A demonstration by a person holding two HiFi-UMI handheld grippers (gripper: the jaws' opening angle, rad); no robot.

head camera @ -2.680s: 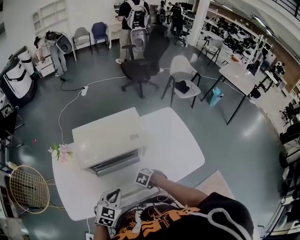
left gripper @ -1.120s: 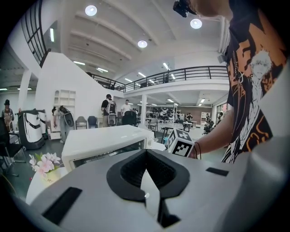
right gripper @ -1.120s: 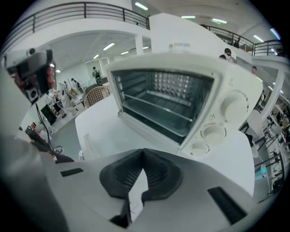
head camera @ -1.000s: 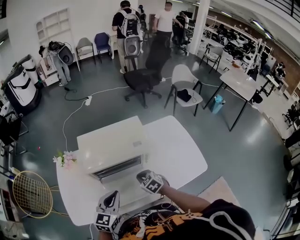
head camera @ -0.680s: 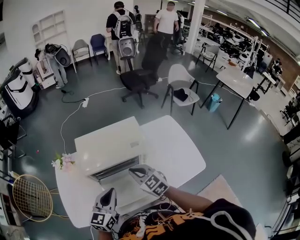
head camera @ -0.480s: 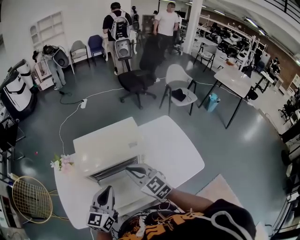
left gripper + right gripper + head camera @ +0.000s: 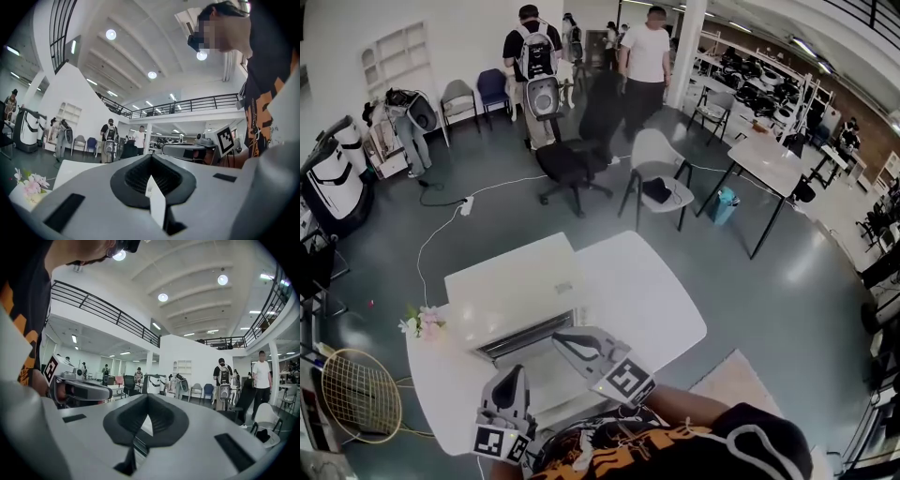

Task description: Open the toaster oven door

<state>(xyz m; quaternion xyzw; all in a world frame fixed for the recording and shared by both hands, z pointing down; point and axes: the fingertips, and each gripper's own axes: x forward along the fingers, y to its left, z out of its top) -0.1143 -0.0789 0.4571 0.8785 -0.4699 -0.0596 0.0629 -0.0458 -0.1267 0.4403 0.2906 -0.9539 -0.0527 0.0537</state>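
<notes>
The white toaster oven (image 7: 511,289) stands on the white table (image 7: 652,300). Its front shows a dark opening (image 7: 525,335), and a flat pale panel (image 7: 546,375), seemingly the door swung down, lies before it. My right gripper (image 7: 560,338) is shut on nothing, with its tips at the right end of that opening. In its own view the right gripper (image 7: 147,398) points out over the room. My left gripper (image 7: 514,374) hovers shut over the panel's left part, holding nothing. The left gripper (image 7: 151,157) likewise points upward in its own view.
Pink flowers (image 7: 422,323) lie at the table's left end, and a racket (image 7: 358,398) leans beside it on the floor. Behind the table stand a white chair (image 7: 661,173) and a black office chair (image 7: 572,159). People (image 7: 649,56) move about farther back.
The oven front went from a closed grilled face to a dark opening with a panel lying out. My right gripper reached up to the opening; its marker cube then drew back toward me.
</notes>
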